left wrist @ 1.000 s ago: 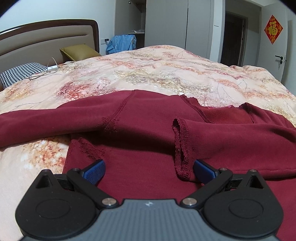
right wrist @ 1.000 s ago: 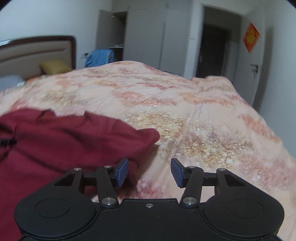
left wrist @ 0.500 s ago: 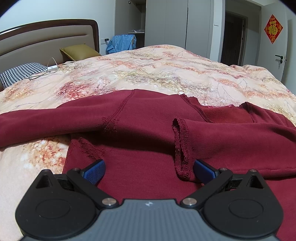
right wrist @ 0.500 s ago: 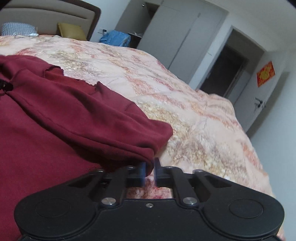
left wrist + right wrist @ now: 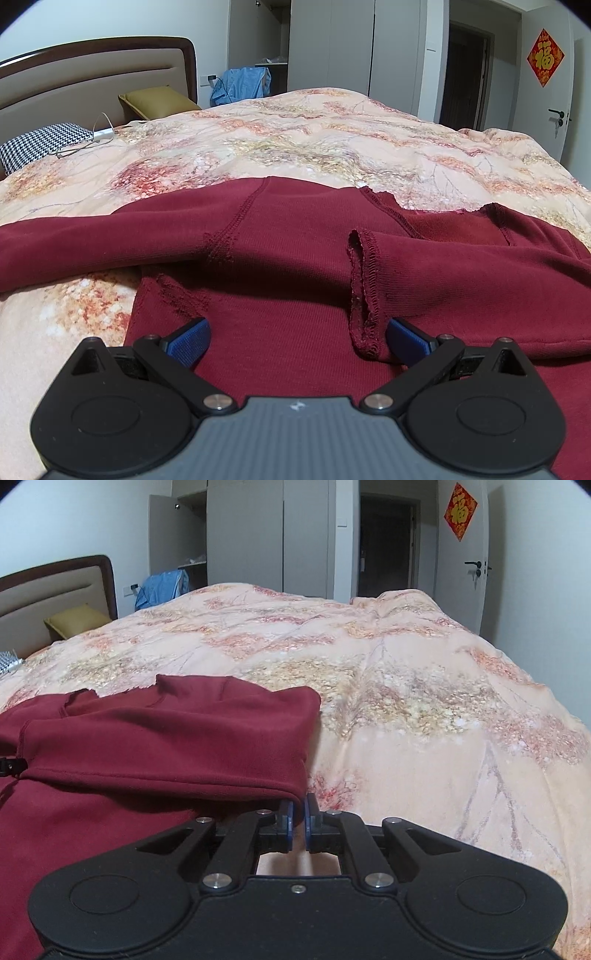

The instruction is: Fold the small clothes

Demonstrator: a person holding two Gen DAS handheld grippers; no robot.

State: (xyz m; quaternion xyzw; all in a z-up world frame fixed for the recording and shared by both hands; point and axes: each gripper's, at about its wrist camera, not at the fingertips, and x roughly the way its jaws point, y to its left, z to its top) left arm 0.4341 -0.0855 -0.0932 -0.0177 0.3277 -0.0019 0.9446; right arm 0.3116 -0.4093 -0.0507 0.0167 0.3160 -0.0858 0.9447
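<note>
A dark red long-sleeved top point(image 5: 295, 258) lies spread on the floral bed cover point(image 5: 332, 147). Its right sleeve is folded across the body, with the cuff point(image 5: 364, 288) just ahead of my left gripper point(image 5: 297, 338). The left gripper is open and empty, low over the top's body. The other sleeve point(image 5: 74, 251) stretches out to the left. In the right wrist view the folded side of the top point(image 5: 166, 746) reaches my right gripper point(image 5: 298, 808). Its jaws are shut, with the fold's corner right at the tips; a grip on the cloth does not show clearly.
A headboard point(image 5: 92, 81), a yellow pillow point(image 5: 155, 101) and a checked pillow point(image 5: 37, 146) lie at the far left. A white cable point(image 5: 99, 131) lies on the cover. Blue cloth point(image 5: 240, 83) hangs by the wardrobe. Bare floral cover point(image 5: 424, 720) lies to the right of the top.
My right gripper has closed from open to shut at the folded side of the top and its view has swung. The left gripper has stayed still and open.
</note>
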